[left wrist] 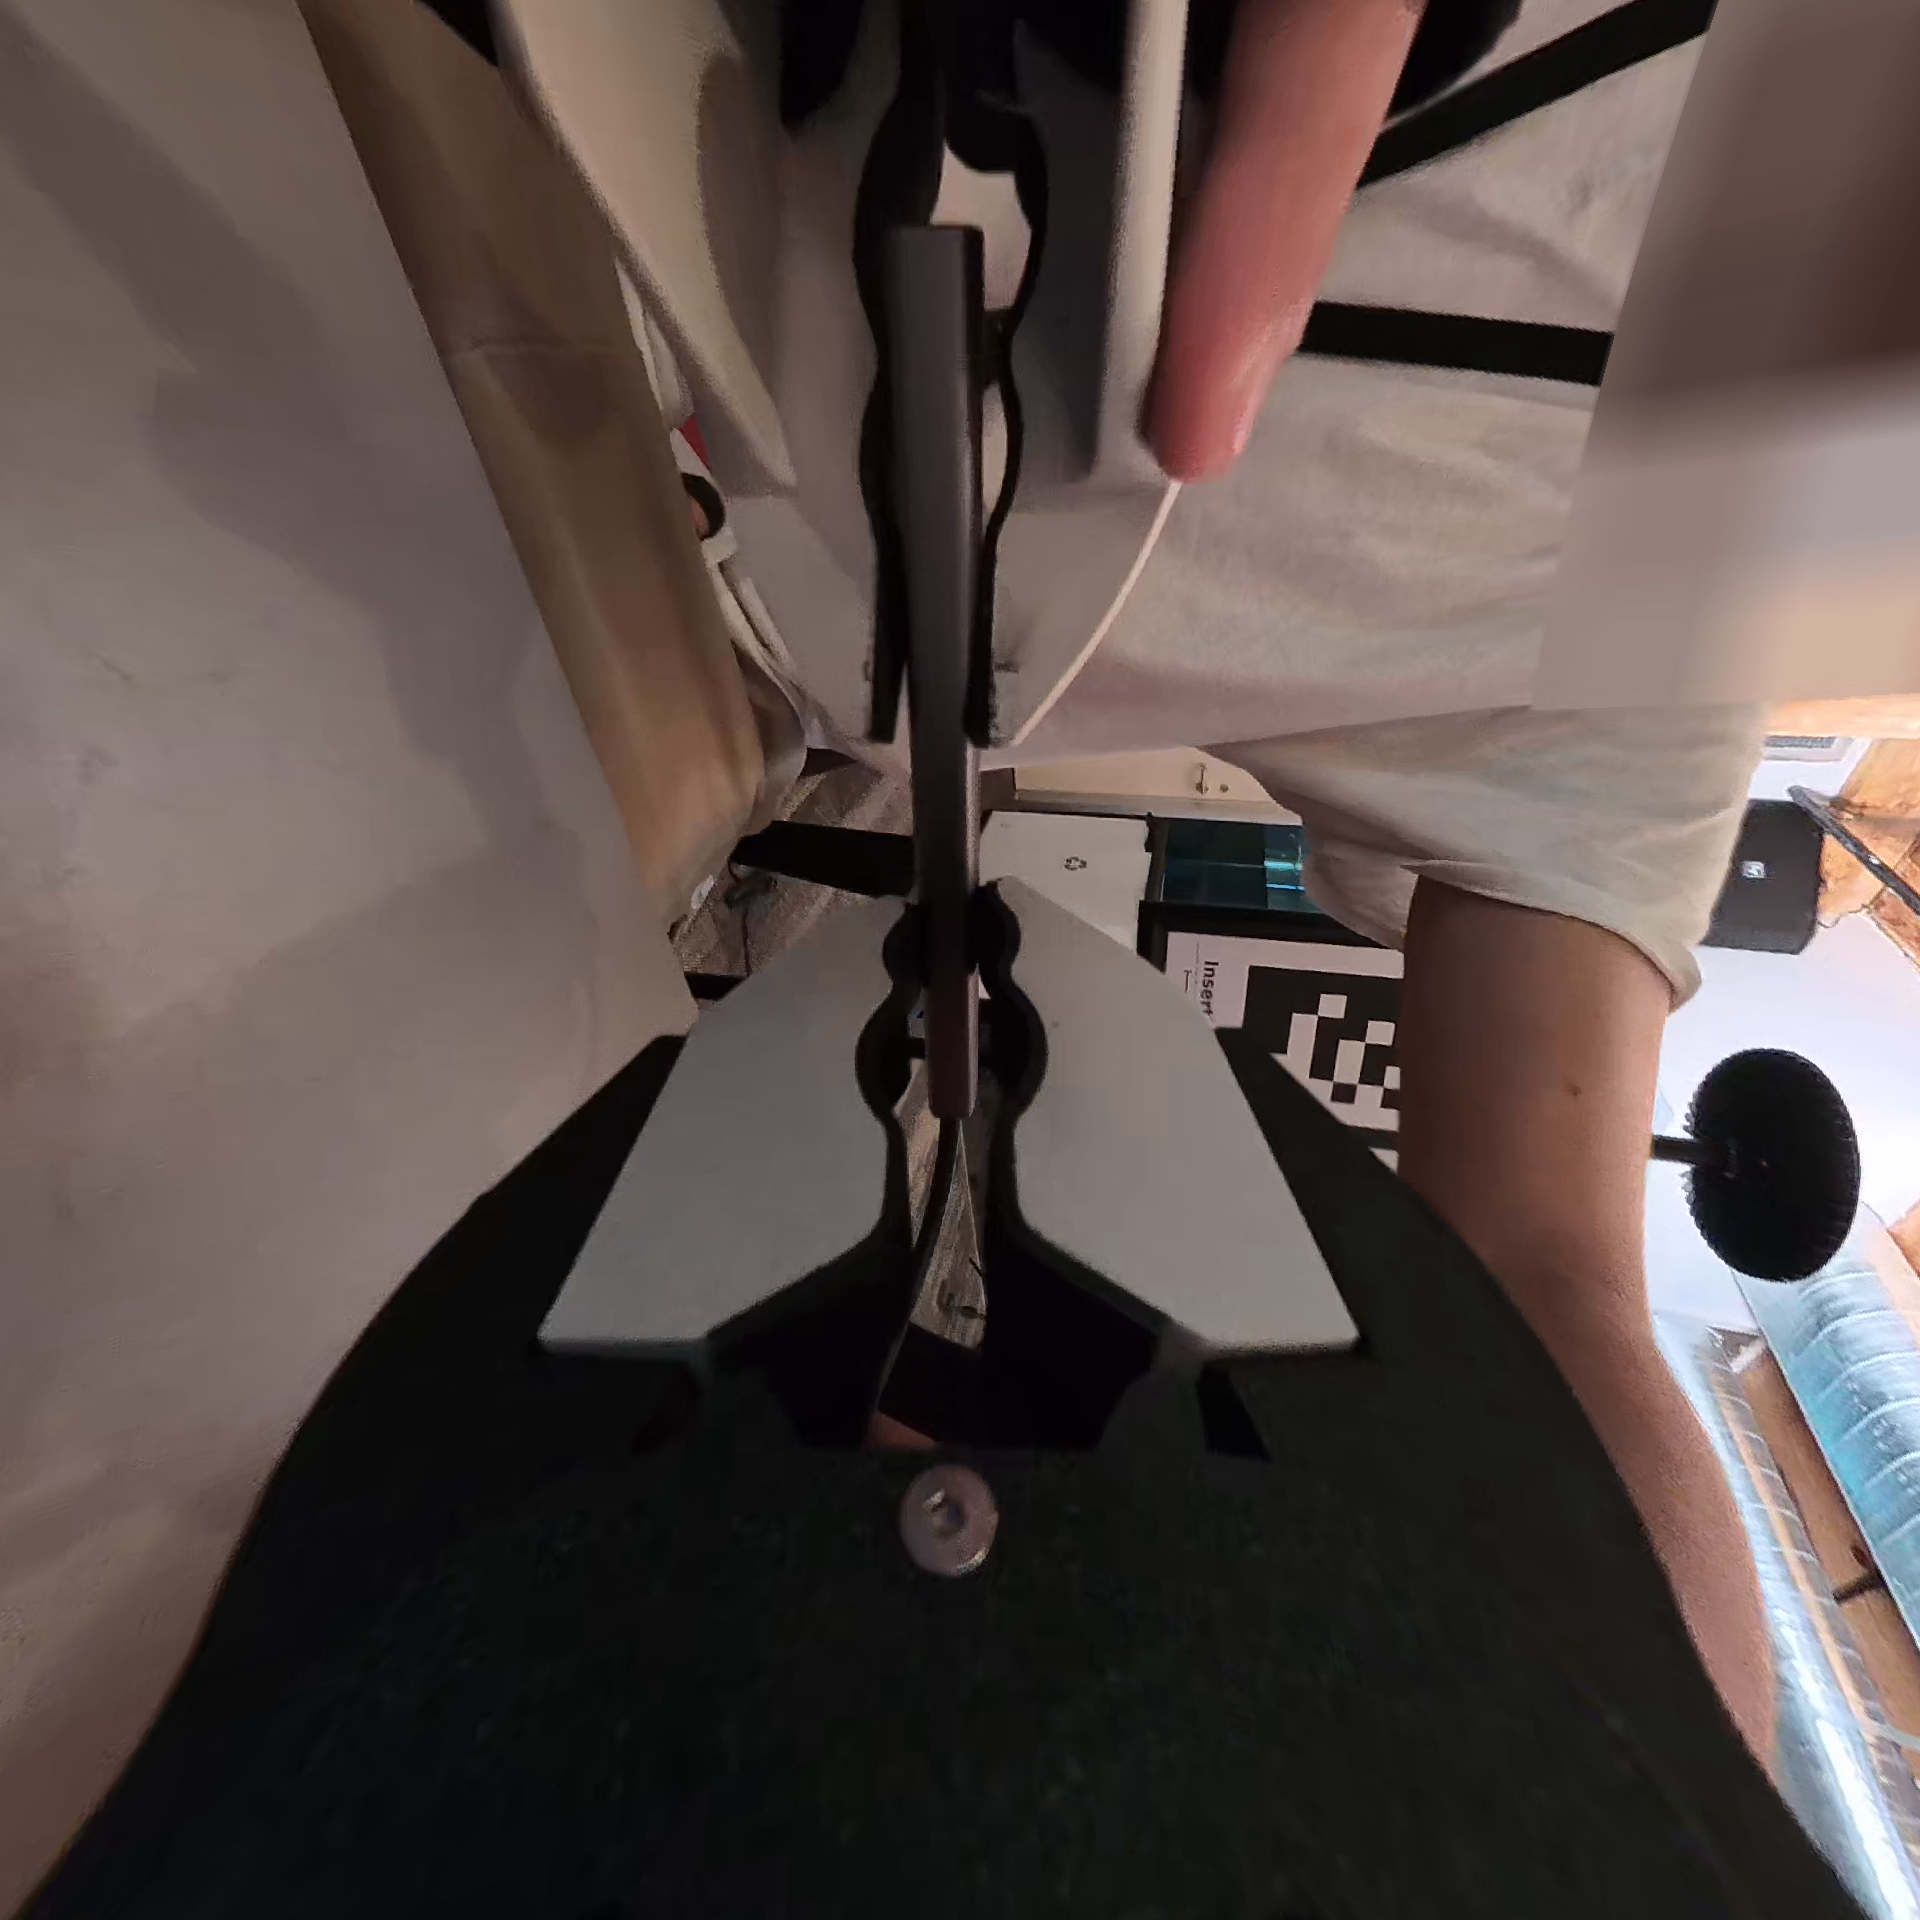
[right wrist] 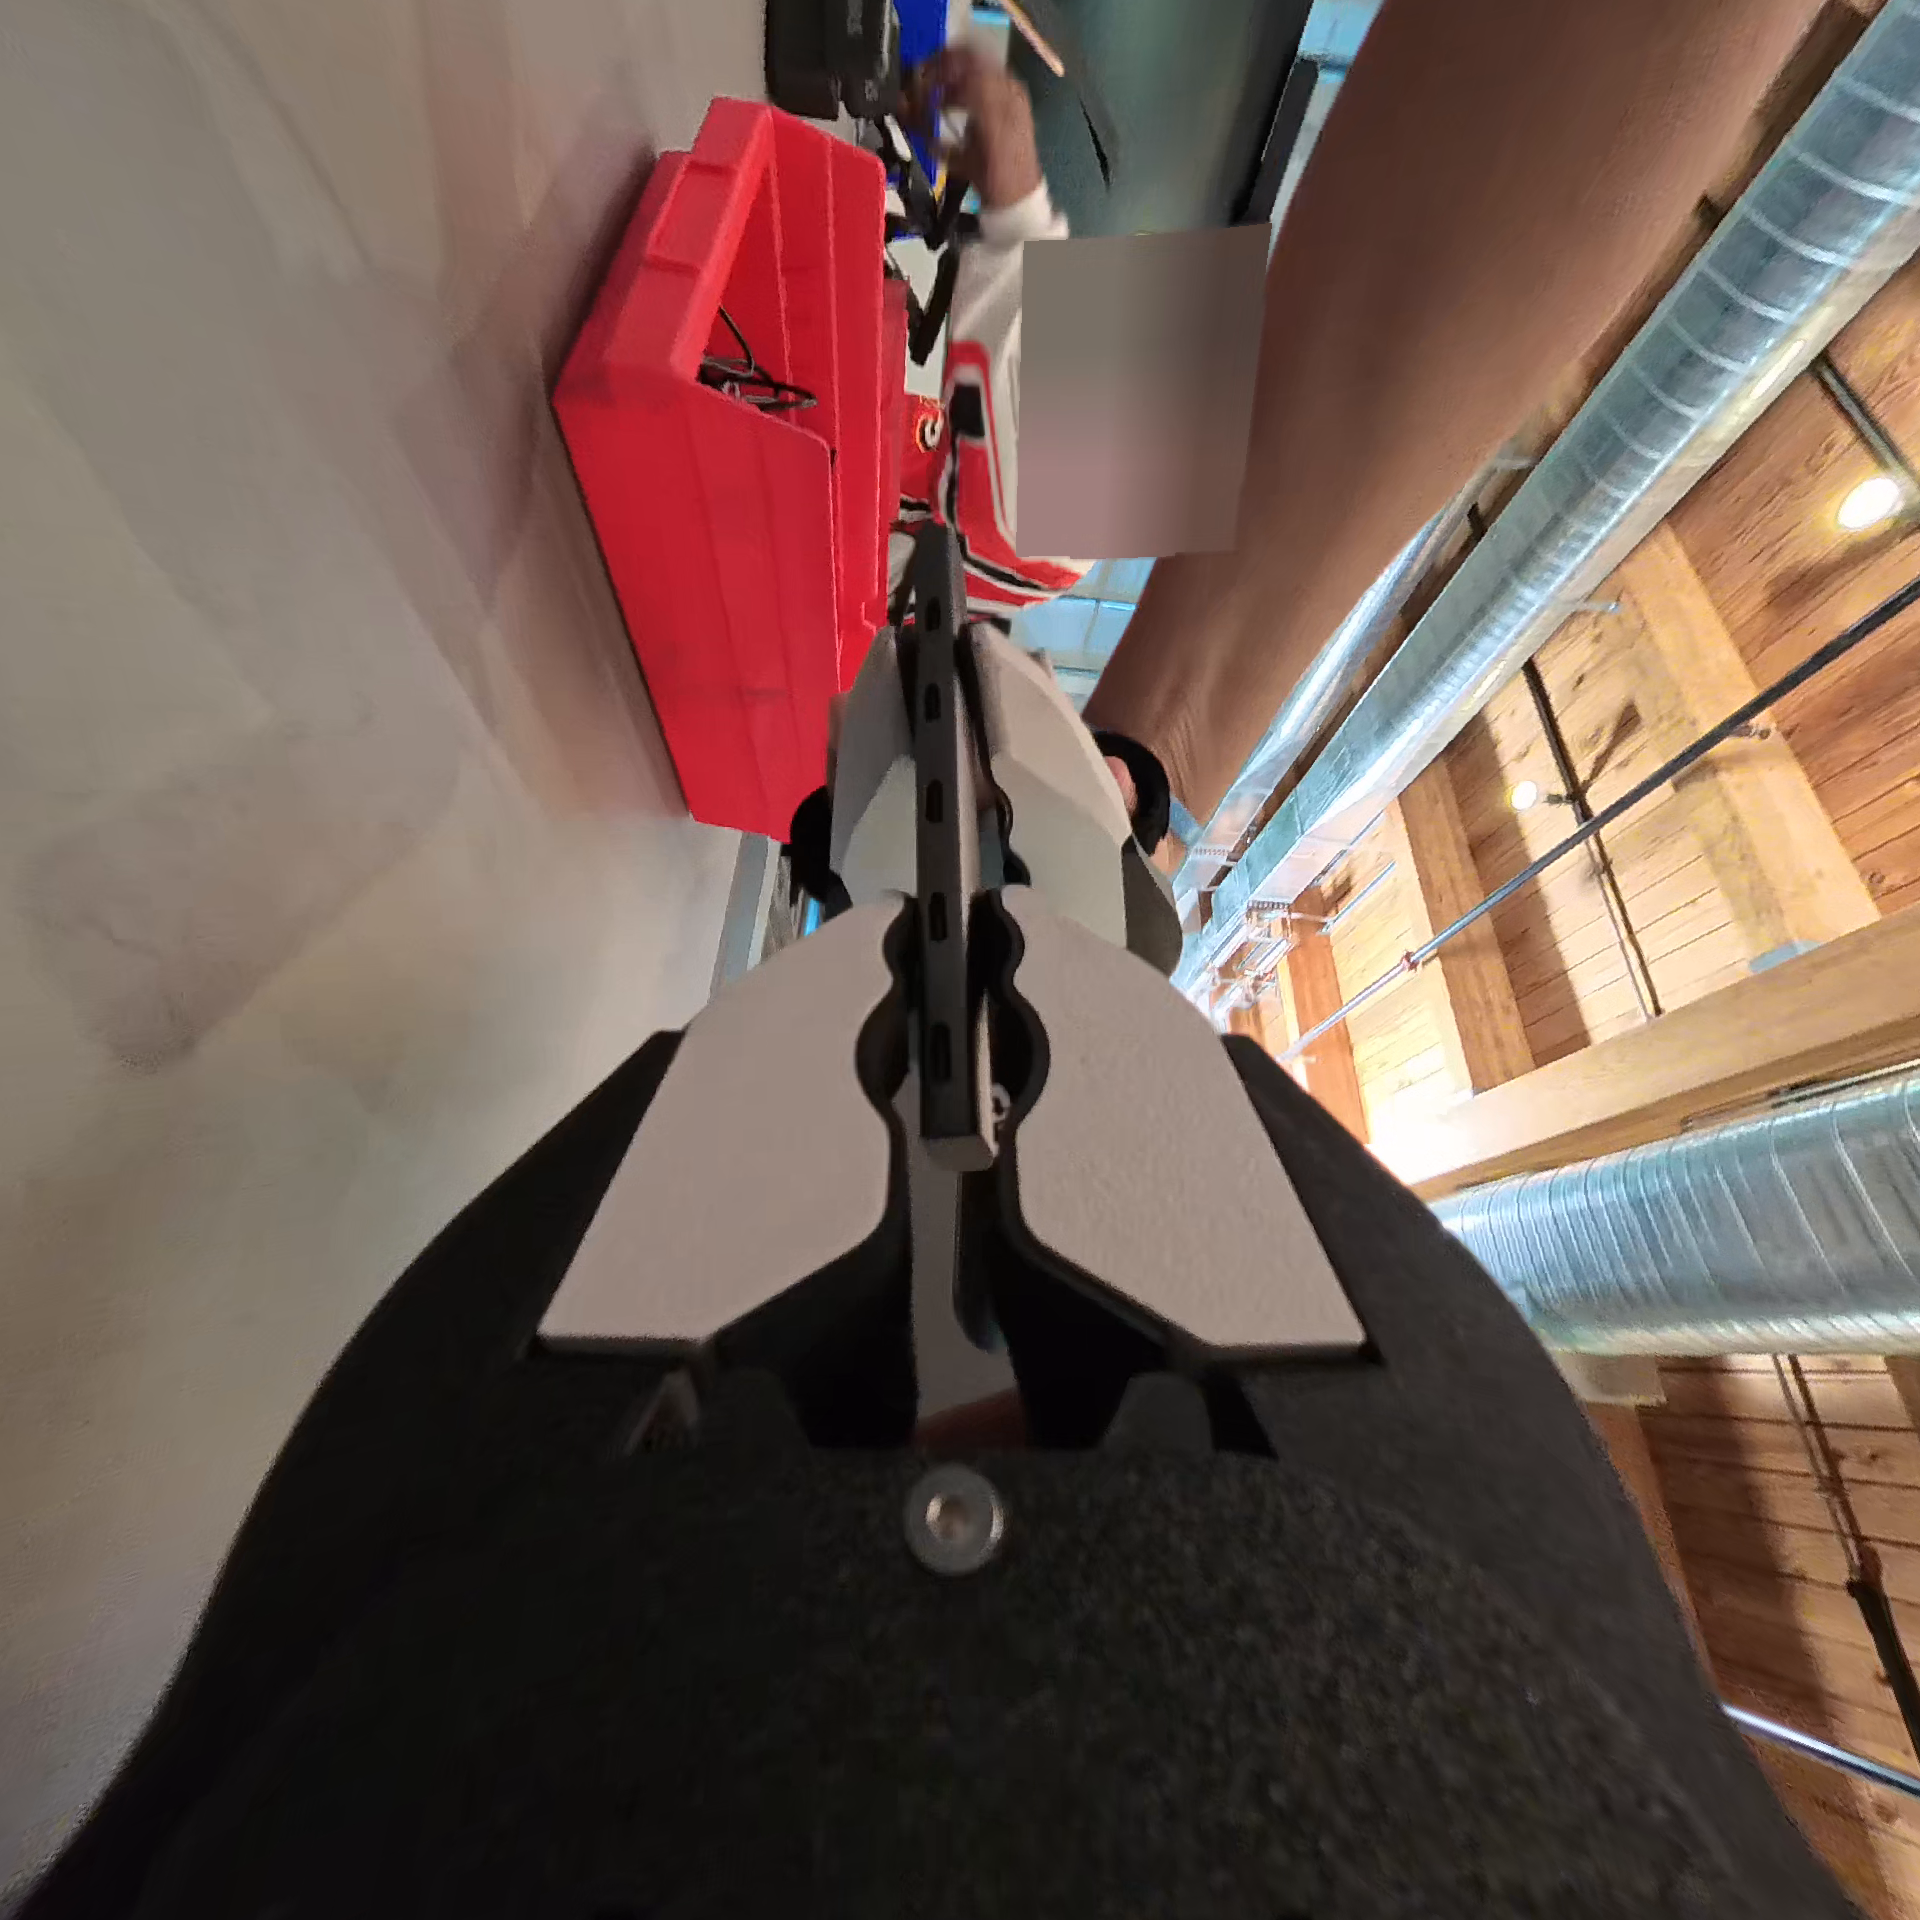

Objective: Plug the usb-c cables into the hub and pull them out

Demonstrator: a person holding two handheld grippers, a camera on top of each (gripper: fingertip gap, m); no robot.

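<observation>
**Hub gripped from both ends**

The dark hub [right wrist: 940, 862] hung in the air, its row of ports facing the right wrist camera. The right gripper [right wrist: 951, 997] and the left gripper [left wrist: 948, 997] each pinched one end. A red case [right wrist: 717, 520] lay beyond.

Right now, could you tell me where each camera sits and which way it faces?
Left wrist view: on the left gripper, looking along its fingers at the hub toward the person's shirt; a finger and forearm show.
Right wrist view: on the right gripper, facing the red case and ceiling ducts; an arm shows.
Shared: both grippers clamp the same hub from opposite ends.
</observation>
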